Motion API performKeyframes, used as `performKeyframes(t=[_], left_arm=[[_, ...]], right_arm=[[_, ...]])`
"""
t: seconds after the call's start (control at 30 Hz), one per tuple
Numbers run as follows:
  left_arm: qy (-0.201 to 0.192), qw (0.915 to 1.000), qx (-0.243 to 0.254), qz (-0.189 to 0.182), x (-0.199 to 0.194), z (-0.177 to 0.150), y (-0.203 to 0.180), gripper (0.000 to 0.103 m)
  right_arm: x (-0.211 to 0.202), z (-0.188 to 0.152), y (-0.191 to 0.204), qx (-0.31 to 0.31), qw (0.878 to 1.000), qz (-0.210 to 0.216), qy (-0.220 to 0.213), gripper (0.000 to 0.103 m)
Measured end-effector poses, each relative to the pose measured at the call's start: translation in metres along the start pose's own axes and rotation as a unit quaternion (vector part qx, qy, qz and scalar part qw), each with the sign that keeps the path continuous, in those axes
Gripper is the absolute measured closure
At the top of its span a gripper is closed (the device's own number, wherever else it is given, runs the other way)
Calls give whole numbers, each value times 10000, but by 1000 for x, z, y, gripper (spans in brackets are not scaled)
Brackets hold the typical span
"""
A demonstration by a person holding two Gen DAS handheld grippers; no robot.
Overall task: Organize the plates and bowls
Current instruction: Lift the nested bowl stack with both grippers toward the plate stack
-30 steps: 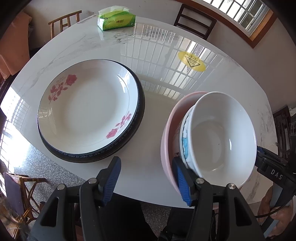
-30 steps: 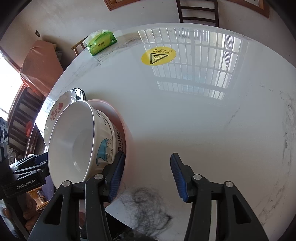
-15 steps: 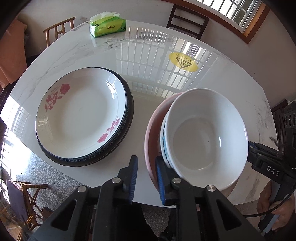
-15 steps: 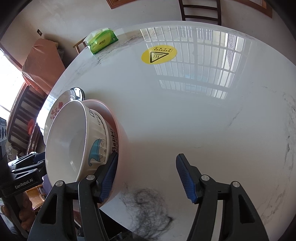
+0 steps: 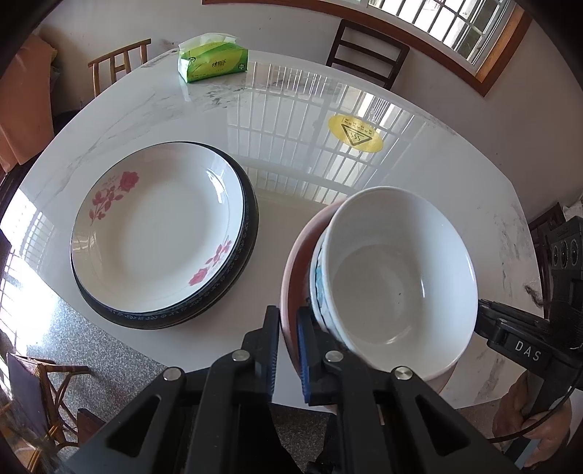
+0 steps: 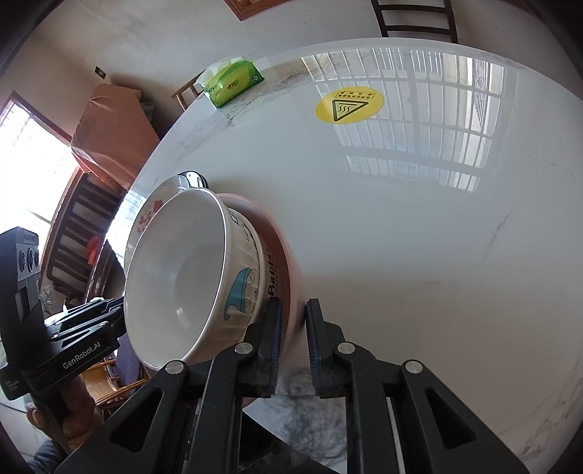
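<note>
I am in the dining room of a home. In front of me is a round, glossy white marble table that mirrors a barred window with a wooden frame. A dark wooden chair stands at the far side and a lighter wooden chair at the left. A green pack of tissues lies near the far edge, and a yellow hot-surface sticker is stuck on the tabletop. Household crockery rests here: a rose-patterned plate and a white bowl. The walls are plain plaster, the floor speckled stone, and a rattan chair stands at the lower left.
</note>
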State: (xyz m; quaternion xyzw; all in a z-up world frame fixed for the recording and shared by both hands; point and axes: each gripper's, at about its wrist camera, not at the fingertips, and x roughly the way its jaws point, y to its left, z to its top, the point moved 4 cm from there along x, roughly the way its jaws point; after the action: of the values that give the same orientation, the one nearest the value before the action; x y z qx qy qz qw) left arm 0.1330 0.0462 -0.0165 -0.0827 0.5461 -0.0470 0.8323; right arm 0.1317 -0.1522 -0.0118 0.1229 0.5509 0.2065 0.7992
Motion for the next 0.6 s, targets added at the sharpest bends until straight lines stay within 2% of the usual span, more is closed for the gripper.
performKeyframes(t=[0.6], left_arm=[[-241, 9996, 159, 72, -13, 1, -13, 95]], right_arm=[[-10, -3, -3, 224, 9994, 175, -208, 88]])
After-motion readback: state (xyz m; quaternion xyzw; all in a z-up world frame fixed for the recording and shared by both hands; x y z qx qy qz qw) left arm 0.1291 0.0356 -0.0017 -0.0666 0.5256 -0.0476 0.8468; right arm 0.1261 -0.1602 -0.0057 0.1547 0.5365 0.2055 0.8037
